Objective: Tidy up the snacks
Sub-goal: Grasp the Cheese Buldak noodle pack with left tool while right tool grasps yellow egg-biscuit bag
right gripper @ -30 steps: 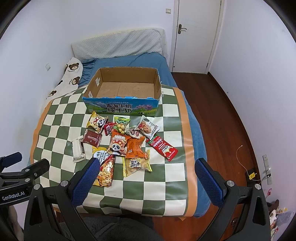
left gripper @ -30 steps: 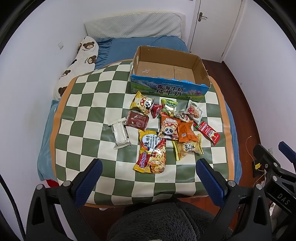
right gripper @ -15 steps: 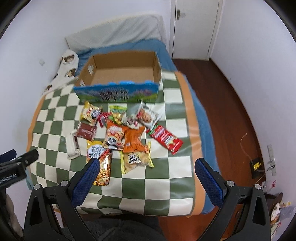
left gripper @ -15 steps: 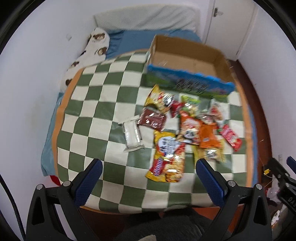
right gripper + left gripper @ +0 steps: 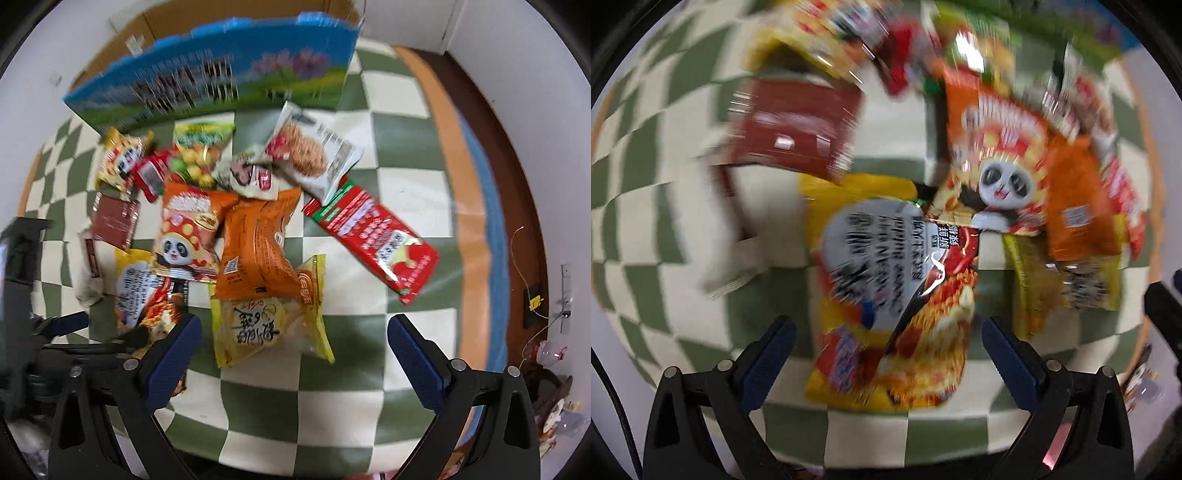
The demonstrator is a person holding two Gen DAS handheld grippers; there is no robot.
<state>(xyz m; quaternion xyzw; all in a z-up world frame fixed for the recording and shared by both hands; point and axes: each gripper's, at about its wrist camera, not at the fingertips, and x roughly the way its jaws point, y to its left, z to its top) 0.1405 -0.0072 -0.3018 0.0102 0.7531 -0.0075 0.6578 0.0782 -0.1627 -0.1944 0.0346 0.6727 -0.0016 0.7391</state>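
Note:
A heap of snack packets lies on the green-and-white checked table [image 5: 402, 147]. In the blurred left wrist view my left gripper [image 5: 886, 343] is open, low over the big yellow noodle packet [image 5: 894, 288], a finger on each side of its near end. Beyond it lie a panda packet [image 5: 997, 173], a brown packet [image 5: 798, 125] and an orange packet [image 5: 1078, 199]. My right gripper [image 5: 295, 343] is open just above a small yellow packet [image 5: 266, 325], nothing between its fingers. An open cardboard box [image 5: 221, 81] with a blue printed wall stands behind the heap.
A long red packet [image 5: 373, 232] and a white cracker packet [image 5: 314, 155] lie at the heap's right. A white packet [image 5: 746, 236] lies at its left. The table's orange rim [image 5: 443, 147] borders wooden floor on the right. The left gripper's body [image 5: 22, 295] fills the right view's left edge.
Both grippers have dropped from high above the table to close over the snack heap, the left much nearer. Both stay open.

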